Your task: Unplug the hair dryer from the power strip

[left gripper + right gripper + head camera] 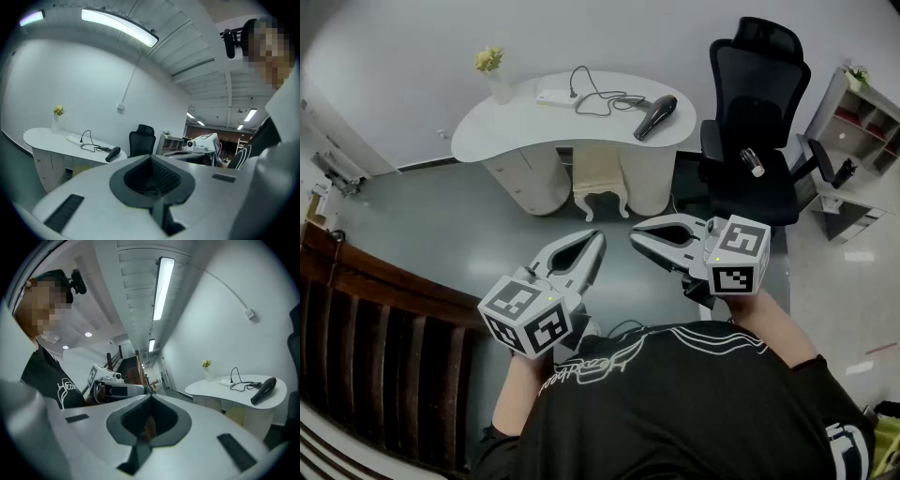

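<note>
Holds left gripper [596, 236] and right gripper [636, 238] shut, empty. Shows hair dryer [656, 116] at 12 o'clock, cabled to power strip [555, 97].

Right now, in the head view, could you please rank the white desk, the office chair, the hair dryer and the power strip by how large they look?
1. white desk, largest
2. office chair
3. hair dryer
4. power strip, smallest, though only slightly smaller than the dryer
</note>
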Action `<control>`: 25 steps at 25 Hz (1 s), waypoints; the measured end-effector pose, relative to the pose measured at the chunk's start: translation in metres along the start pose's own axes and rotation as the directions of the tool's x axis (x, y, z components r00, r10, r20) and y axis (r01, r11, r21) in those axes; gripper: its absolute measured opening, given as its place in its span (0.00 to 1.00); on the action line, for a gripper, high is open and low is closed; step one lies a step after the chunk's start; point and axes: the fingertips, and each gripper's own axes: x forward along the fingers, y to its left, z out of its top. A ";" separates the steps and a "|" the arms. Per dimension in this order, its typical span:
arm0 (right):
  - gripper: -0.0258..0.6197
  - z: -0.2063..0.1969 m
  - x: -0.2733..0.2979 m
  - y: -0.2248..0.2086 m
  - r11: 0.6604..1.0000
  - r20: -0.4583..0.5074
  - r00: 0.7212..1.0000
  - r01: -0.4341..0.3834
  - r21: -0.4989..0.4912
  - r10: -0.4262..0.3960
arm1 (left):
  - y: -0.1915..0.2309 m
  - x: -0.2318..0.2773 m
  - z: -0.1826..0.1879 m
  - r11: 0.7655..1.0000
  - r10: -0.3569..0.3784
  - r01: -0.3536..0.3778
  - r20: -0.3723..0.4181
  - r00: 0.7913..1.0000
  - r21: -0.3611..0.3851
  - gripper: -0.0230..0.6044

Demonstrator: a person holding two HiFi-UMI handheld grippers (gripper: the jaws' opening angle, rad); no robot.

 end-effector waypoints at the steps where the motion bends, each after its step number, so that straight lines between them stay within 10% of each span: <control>1: 0.04 -0.001 0.000 0.000 1.000 0.000 1.000 0.000 -0.002 0.000 | 0.000 0.000 0.000 1.000 0.002 -0.002 0.002 1.000 0.001 0.04; 25: 0.04 -0.022 0.006 -0.044 0.998 0.003 1.000 0.007 0.061 -0.008 | 0.031 0.027 -0.018 0.998 0.021 -0.021 -0.009 1.000 -0.063 0.04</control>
